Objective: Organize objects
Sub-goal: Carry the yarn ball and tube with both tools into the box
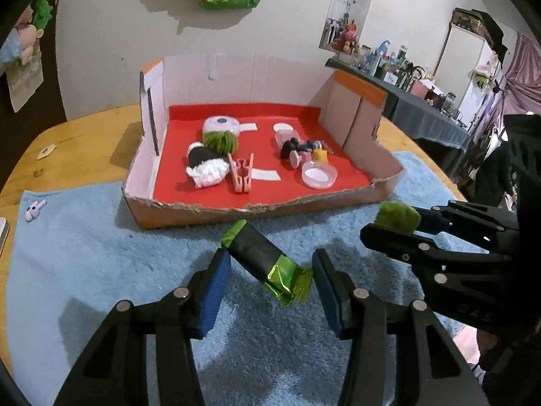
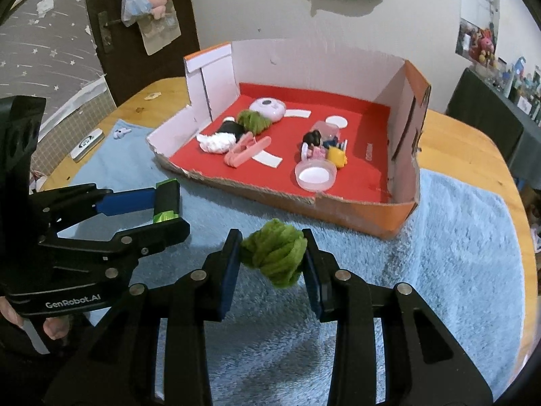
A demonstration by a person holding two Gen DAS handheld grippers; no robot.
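My left gripper (image 1: 270,272) is shut on a black snack bar (image 1: 257,250) with shiny green wrapper ends, held slantwise between the blue pads above the blue towel (image 1: 84,253). The right wrist view shows the same bar (image 2: 167,199) in the left gripper (image 2: 165,208) at the left. A green yarn ball (image 2: 274,258) is squeezed between the pads of my right gripper (image 2: 272,264), which is shut on it. From the left wrist view the ball (image 1: 399,218) sits at the right gripper's (image 1: 395,226) tip. Both hang just in front of the cardboard box (image 1: 203,208) with a red floor.
The box (image 2: 355,209) holds another green yarn ball (image 1: 221,142), a black and white one (image 1: 206,165), a pink clip (image 1: 241,176), a clear lid (image 1: 319,174), small figures (image 1: 297,150) and a pink round gadget (image 1: 221,123). A small lilac toy (image 1: 33,209) lies on the towel's left.
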